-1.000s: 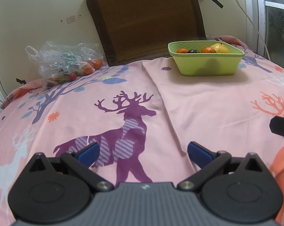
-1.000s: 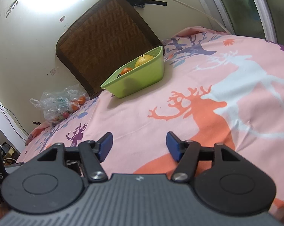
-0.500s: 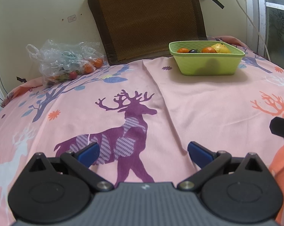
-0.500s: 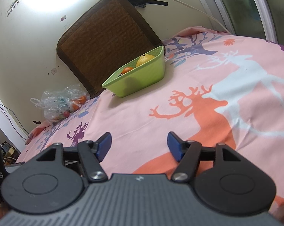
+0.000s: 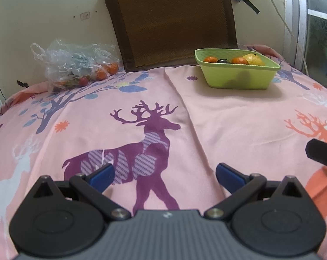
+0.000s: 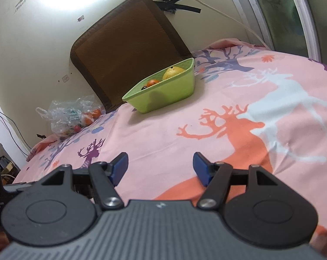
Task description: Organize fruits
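A lime-green basket [image 5: 237,77] sits at the far right of the pink deer-print cloth. It holds oranges [image 5: 239,60], a dark fruit [image 5: 223,60] and a yellow fruit [image 5: 253,59]. It also shows in the right wrist view [image 6: 163,93]. A clear plastic bag [image 5: 74,65] with oranges and red fruit lies at the far left, also seen in the right wrist view [image 6: 72,117]. My left gripper [image 5: 163,176] is open and empty, low over the cloth. My right gripper [image 6: 160,169] is open and empty, well short of the basket.
A brown woven cushion [image 5: 174,19] leans on the wall behind the basket. A white cable [image 6: 217,10] runs along the wall. A window frame [image 5: 300,21] stands at the right. Part of the right gripper [image 5: 321,152] shows at the right edge of the left wrist view.
Both views have shifted very slightly; the basket and bag sit a touch further right in each. Both grippers stay open and empty.
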